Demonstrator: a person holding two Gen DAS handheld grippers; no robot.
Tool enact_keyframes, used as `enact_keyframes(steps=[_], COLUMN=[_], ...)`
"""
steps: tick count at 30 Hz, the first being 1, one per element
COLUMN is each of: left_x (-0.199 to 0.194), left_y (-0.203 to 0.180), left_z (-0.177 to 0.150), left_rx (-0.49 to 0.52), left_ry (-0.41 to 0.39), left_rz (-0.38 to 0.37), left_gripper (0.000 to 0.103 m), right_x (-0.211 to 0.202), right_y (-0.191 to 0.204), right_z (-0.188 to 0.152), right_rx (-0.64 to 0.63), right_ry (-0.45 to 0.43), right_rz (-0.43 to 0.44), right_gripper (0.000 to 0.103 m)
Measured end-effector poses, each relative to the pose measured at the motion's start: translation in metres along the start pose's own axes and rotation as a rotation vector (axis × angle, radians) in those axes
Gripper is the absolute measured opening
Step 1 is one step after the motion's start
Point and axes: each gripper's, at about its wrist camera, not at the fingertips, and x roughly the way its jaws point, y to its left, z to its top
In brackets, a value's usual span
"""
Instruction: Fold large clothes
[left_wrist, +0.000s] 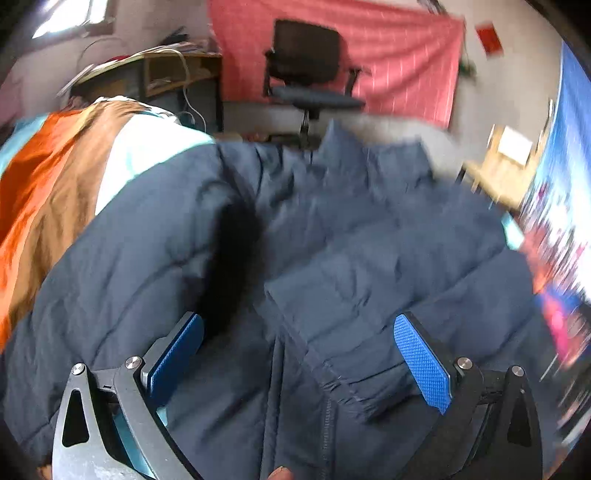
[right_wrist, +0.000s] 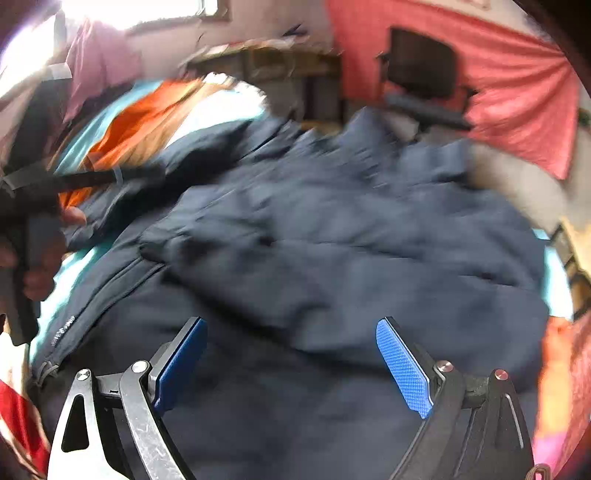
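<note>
Navy quilted fabric fills both views: a padded jacket (left_wrist: 332, 240) lies spread on a bed, over a bedcover (left_wrist: 66, 173) with orange, brown, white and pale blue stripes.

Left wrist view: left tongs (left_wrist: 299, 362) spread wide, blue pads well apart, nothing between them. Below the tongs lie the jacket's zip (left_wrist: 327, 424) and a folded panel with a gathered cuff or hem (left_wrist: 354, 391). Whether the pads touch the fabric cannot be told. A fingertip (left_wrist: 279, 472) shows at the bottom edge.

Right wrist view, heavily blurred: right tongs (right_wrist: 291, 365) also spread wide, holding nothing, above the lower body of the jacket (right_wrist: 332, 258). A sleeve or flap lies bunched across the middle of the garment. At the left edge, the person's left hand (right_wrist: 40, 258) grips a dark handle (right_wrist: 26, 251) beside the jacket's zip edge (right_wrist: 122, 273).

Background:
- black office chair (left_wrist: 310, 70) against a pink-red striped cloth (left_wrist: 388, 48) hung on the wall
- cluttered wooden desk (left_wrist: 177, 70) left of the chair, white cable (left_wrist: 188, 96) hanging down from it
- window (right_wrist: 129, 11) bright at upper left of the right view
</note>
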Motion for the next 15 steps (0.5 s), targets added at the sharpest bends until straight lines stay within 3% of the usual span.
enact_keyframes(steps=[3,5,6,7,8,9,11,15], left_x=[0.019,0.029,0.032,0.034,0.034,0.036,0.039,0.040], left_y=[-0.009,-0.009,-0.008,-0.007,-0.006,-0.005,-0.001,-0.001], left_z=[-0.015,-0.021,-0.023,-0.024,-0.026,-0.028,-0.030,-0.032], left_rx=[0.055,0.049,0.043,0.039,0.039,0.038,0.024,0.014], left_ry=[0.017,0.038,0.041,0.040,0.038,0.038,0.037,0.019], left_rz=[0.069,0.085,0.086,0.086,0.085,0.082,0.068,0.055], left_gripper=[0.101,0.101,0.101,0.102,0.102,0.102,0.102,0.102], right_x=[-0.008,-0.006,-0.003,0.001,0.006,0.015,0.029,0.063], right_y=[-0.050,-0.087,-0.108,-0.125,-0.139,-0.156,-0.179,-0.198], right_z=[-0.009,-0.012,-0.013,-0.013,-0.014,-0.014,-0.018,-0.036], right_rx=[0.125,0.242,0.300,0.338,0.369,0.415,0.481,0.549], right_ry=[-0.033,-0.044,-0.056,-0.057,-0.049,-0.035,-0.023,0.062], right_rz=[-0.240,-0.291,-0.313,-0.319,-0.318,-0.315,-0.291,-0.209], right_gripper=[0.093,0.093,0.086,0.078,0.058,0.043,0.034,0.033])
